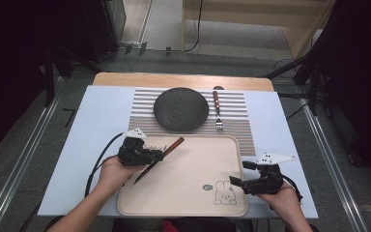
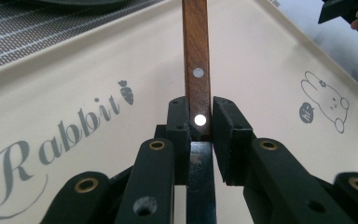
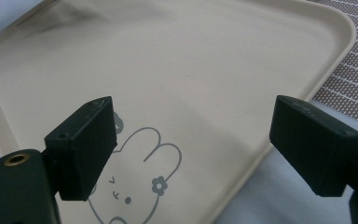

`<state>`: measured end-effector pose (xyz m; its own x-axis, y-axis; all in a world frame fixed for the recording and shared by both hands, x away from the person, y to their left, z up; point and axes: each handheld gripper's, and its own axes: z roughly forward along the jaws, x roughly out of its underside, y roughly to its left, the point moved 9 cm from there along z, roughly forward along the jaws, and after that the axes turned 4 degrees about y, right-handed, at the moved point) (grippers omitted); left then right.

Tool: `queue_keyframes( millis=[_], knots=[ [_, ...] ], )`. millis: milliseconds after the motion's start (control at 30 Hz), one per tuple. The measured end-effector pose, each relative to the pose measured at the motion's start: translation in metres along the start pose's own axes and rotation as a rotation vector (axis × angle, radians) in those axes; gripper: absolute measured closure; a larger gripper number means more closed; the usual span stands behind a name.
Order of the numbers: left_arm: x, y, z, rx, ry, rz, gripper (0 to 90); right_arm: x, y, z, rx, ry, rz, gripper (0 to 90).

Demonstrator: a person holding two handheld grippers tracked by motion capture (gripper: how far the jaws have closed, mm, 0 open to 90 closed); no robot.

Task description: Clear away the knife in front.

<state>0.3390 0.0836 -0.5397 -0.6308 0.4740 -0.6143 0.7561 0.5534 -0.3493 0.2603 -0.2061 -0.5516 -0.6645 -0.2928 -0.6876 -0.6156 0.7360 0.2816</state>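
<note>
Tray (image 1: 193, 193)-side knife (image 1: 160, 158) between left gripper (image 1: 155, 155)

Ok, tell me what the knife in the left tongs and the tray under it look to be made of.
Knife: handle looks like dark brown wood, with visible grain and two shiny metal rivets; blade dark, probably metal, though the finish is hard to tell.
Tray: smooth cream surface with a soft sheen and printed rabbit artwork, likely plastic or melamine.

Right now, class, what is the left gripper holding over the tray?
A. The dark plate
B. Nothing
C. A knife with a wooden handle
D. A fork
C: the left gripper is shut on the knife by its riveted wooden handle, above the tray; the fork lies on the striped mat beside the plate.
</note>
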Motion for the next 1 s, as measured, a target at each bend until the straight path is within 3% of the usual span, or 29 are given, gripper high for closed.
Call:
queue_keyframes(
  millis=[600, 900, 1000],
  knots=[
    [0.017, 0.016, 0.01, -0.049, 0.059, -0.025, 76.4, -0.004, 0.002, 0.005, -0.014, 0.008, -0.016, 13.8],
    [0.019, 0.019, 0.011, -0.047, 0.068, -0.03, 75.7, -0.005, 0.003, 0.006, -0.017, 0.013, -0.026, 13.8],
    [0.018, 0.017, 0.01, -0.029, 0.063, -0.032, 67.1, -0.004, 0.003, 0.006, -0.017, 0.015, -0.026, 13.8]
  ],
)
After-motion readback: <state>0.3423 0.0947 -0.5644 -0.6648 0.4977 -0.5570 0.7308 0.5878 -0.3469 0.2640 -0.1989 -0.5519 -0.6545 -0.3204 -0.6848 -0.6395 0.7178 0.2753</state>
